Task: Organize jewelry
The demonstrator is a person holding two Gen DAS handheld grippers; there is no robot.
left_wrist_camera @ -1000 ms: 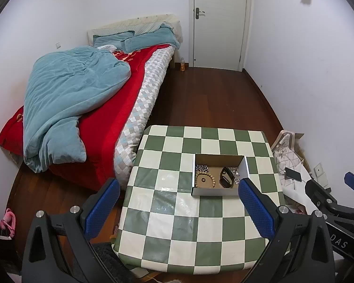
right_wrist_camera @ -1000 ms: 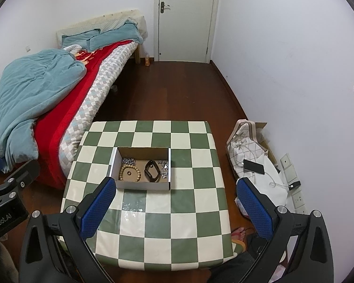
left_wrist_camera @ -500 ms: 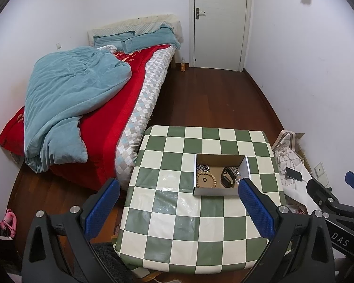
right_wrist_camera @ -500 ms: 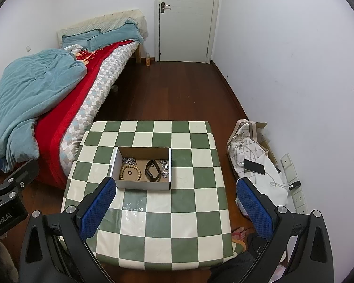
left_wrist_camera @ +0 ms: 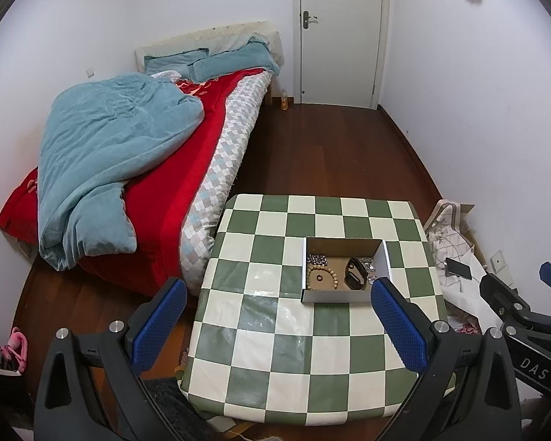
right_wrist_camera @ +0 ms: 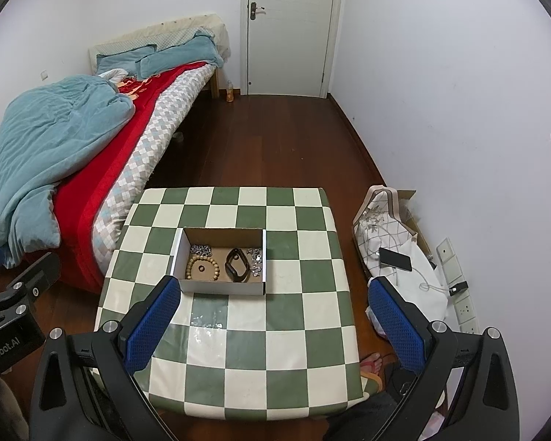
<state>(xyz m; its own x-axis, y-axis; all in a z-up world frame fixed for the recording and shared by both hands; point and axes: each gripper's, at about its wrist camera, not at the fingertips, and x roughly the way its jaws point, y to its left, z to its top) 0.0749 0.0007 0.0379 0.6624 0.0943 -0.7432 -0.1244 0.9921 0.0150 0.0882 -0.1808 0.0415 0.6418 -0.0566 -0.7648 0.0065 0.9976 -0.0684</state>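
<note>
An open cardboard box sits on the green-and-white checkered table. Inside lie a wooden bead bracelet, a black band and silver chains at the back left and right. My left gripper is open and empty, high above the table's near left. My right gripper is open and empty, high above the table's near side. Each gripper shows at the edge of the other's view.
A bed with a blue quilt stands left of the table. A bag with a phone on it lies on the floor to the right, by wall sockets. A closed door is at the far end. Wooden floor lies between.
Both grippers have drawn slightly back and up from the table; the box looks a little smaller and farther. Nothing on the table has moved.
</note>
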